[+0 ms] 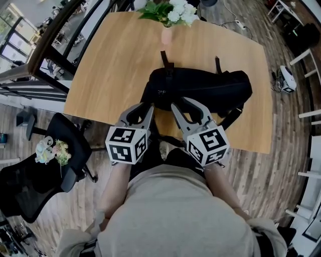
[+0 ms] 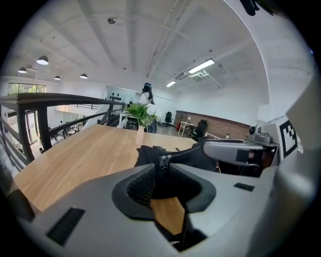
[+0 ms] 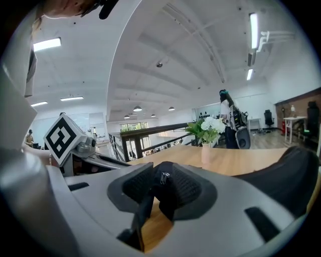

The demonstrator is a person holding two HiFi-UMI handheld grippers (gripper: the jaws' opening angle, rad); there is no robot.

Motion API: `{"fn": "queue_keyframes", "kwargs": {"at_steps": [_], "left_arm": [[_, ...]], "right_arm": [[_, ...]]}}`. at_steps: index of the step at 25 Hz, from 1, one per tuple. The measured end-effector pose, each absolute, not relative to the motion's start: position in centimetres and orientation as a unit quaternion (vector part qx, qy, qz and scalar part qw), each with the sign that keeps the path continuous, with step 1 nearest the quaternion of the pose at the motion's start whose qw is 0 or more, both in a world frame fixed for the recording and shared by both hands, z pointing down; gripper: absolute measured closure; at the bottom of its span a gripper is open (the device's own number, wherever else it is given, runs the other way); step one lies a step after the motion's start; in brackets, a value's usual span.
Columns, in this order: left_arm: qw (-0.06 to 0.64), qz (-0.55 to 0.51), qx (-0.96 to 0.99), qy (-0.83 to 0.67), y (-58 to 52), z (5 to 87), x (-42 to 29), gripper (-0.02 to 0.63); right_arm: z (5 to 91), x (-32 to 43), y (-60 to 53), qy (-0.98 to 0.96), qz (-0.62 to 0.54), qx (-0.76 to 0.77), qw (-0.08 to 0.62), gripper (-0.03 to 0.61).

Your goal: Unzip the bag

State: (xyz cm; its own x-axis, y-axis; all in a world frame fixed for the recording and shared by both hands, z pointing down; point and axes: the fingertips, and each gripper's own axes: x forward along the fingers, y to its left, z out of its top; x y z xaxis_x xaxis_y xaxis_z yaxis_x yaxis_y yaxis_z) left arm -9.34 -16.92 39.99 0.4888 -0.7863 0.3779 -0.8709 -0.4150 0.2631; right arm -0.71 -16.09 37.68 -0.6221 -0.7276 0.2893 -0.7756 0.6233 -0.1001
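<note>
Closest to the lens is the person's grey shirt [image 1: 175, 216], and just past it are the two marker cubes, the left cube [image 1: 126, 144] and the right cube [image 1: 208, 145], each printed with blocky black-and-white squares rather than letters. Both tools point away across the wooden counter [image 1: 110, 65]. The left gripper [image 1: 148, 106] and right gripper [image 1: 176, 107] sit side by side, their tips at the near edge of the black bag [image 1: 200, 88], which lies lengthwise across the middle of the counter. Each gripper has its jaws slightly spread, pinching nothing. Through the left gap, metal zipper pulls [image 2: 163, 161] show against black fabric, and the right gap frames a pull [image 3: 164, 177] too. Beyond the bag stands a pink vase [image 1: 167, 35] of white flowers [image 1: 173, 11]. Any print on the bag is too small to tell.
</note>
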Motion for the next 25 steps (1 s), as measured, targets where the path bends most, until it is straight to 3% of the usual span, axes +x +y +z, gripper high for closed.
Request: {"fn": "queue_keyframes", "kwargs": {"at_steps": [15, 25], "left_arm": [[0.19, 0.134, 0.853, -0.466, -21.3, 39.7, -11.0, 0.508], [0.232, 0.145, 0.87, -0.41, -22.2, 41.9, -10.0, 0.465]], "right_arm": [[38.1, -1.1, -19.3, -0.868, 0.11, 0.465, 0.134, 0.465], [39.3, -1.1, -20.3, -0.851, 0.091, 0.483, 0.184, 0.468]]}}
